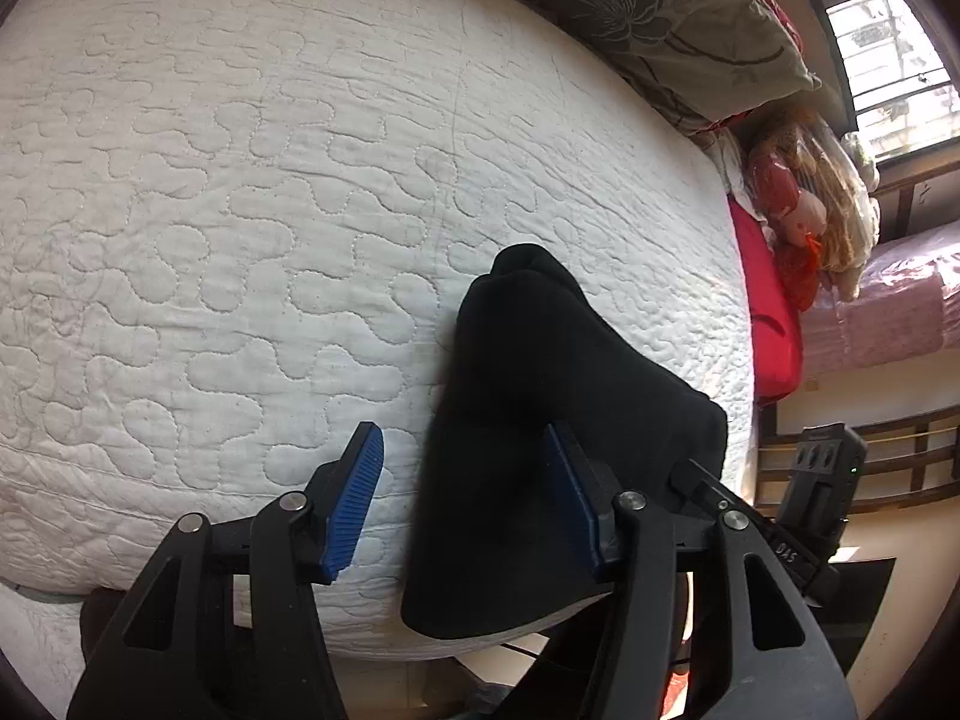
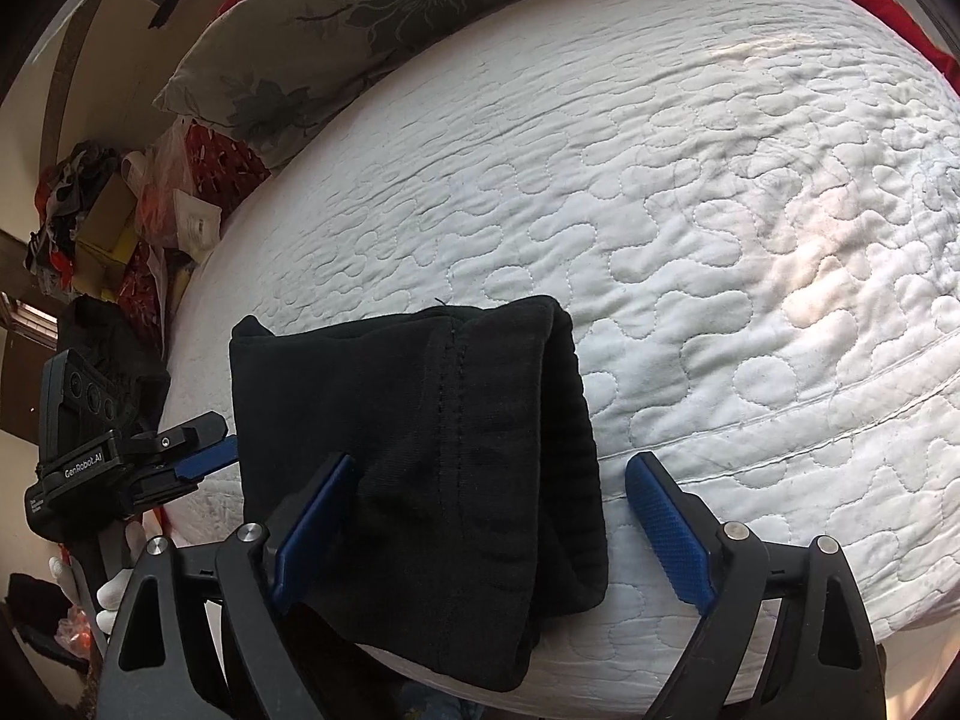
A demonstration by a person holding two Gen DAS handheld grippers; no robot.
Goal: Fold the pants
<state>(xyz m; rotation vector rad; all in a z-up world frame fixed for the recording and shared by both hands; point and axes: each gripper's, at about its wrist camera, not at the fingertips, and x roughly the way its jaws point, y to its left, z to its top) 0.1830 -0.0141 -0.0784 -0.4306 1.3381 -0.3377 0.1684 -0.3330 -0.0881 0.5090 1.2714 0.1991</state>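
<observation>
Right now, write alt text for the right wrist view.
Folded black pants lie near the edge of a white quilted bed, between the open blue-padded fingers of the right hand-held gripper, which do not clamp them. The left hand-held gripper reaches in from the left edge beside the pants, and a floral pillow sits at the bed's far side.

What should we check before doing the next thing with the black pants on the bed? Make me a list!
1. Pants folded into a bundle: ok.
2. Pants fully on the white quilt: not ok, the near end hangs over the edge.
3. Left hand-held gripper open: ok.
4. Right hand-held gripper open: ok.
5. Fold neat underneath: cannot tell.
</observation>
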